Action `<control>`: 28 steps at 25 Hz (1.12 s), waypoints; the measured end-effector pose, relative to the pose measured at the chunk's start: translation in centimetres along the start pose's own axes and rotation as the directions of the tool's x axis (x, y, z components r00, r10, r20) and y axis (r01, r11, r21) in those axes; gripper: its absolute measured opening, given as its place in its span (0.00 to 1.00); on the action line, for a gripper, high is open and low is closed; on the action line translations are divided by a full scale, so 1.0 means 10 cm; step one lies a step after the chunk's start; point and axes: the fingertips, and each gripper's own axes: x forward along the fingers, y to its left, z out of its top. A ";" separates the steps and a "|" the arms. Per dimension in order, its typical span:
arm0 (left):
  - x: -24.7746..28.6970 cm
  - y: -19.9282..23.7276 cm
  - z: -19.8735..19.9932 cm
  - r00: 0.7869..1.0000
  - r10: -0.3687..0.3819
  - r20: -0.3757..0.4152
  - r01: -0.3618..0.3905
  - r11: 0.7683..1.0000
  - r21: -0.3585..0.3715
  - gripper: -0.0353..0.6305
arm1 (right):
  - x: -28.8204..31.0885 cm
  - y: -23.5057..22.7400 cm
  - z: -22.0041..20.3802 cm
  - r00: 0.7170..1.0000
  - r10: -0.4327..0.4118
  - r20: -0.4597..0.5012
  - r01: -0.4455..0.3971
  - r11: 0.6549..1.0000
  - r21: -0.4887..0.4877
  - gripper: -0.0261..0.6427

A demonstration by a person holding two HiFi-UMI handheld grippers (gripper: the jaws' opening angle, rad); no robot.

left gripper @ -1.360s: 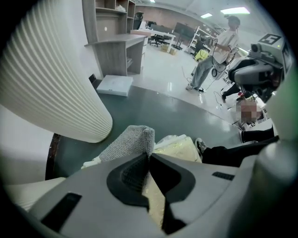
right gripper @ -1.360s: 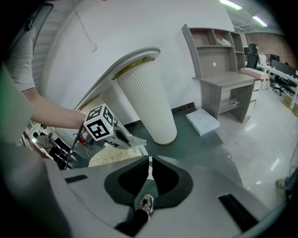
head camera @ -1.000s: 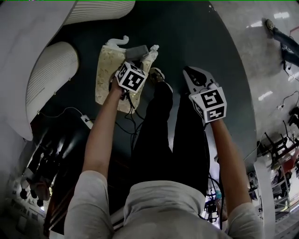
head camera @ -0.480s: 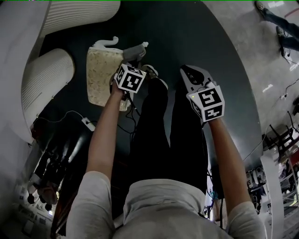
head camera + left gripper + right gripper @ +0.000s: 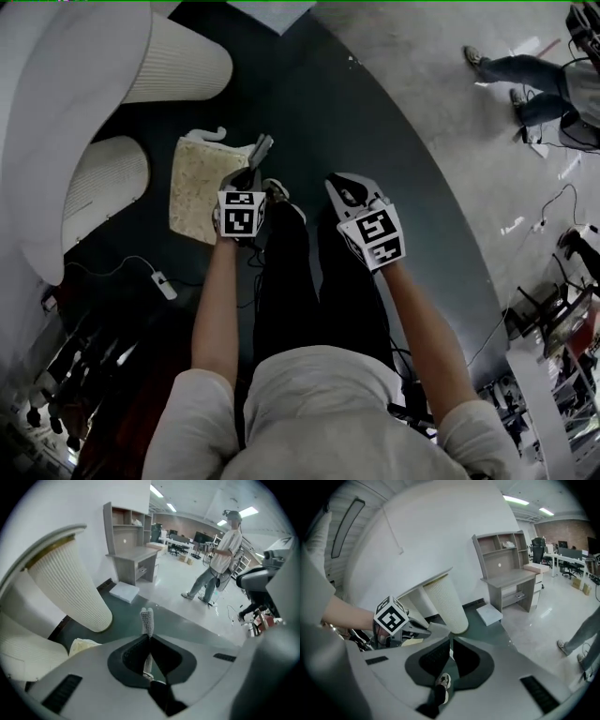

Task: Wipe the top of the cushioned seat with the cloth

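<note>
Cloth (image 5: 195,183) cream-yellow, mottled speckle, cushioned seat (image 5: 103,178) off-white, fine ribbing, left gripper (image 5: 260,148) and right gripper (image 5: 337,185) grey, black inner pads (image 5: 130,657), black-and-white square markers on cubes (image 5: 241,214), floor (image 5: 375,122) dark teal, glossy pale grey past curved edge, trousers (image 5: 309,281) black, shirt (image 5: 319,412) light grey

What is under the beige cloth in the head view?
The beige cloth seems to lie on the dark floor mat, which shows round it. A white object pokes out at its far edge; anything else beneath is covered.
</note>
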 end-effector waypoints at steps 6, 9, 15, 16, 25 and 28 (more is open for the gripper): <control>-1.12 -0.24 0.61 0.949 0.118 0.294 -0.057 0.976 -0.211 0.09 | -0.49 0.05 0.60 0.993 -0.004 0.116 0.016 0.995 -0.102 0.08; -1.66 -0.48 0.70 0.910 0.188 0.369 -0.101 0.965 -0.242 0.09 | -0.76 0.17 0.88 0.984 0.000 0.181 0.021 0.993 -0.118 0.08; -2.65 -0.59 0.54 0.797 0.377 0.472 -0.154 0.882 -0.445 0.09 | -0.98 0.91 1.32 0.954 0.151 0.260 -0.085 0.965 -0.248 0.08; -2.81 -0.60 0.46 0.775 0.416 0.476 -0.172 0.863 -0.475 0.10 | -1.03 1.04 1.36 0.947 0.172 0.270 -0.099 0.960 -0.263 0.08; -4.41 -1.23 -0.16 0.572 0.624 0.531 -0.254 0.751 -0.610 0.09 | -2.07 2.50 1.50 0.866 0.317 0.387 -0.085 0.855 -0.512 0.05; -5.01 -1.52 -0.43 0.471 0.701 0.536 -0.262 0.691 -0.674 0.10 | -2.60 2.99 1.37 0.827 0.380 0.413 -0.107 0.829 -0.548 0.05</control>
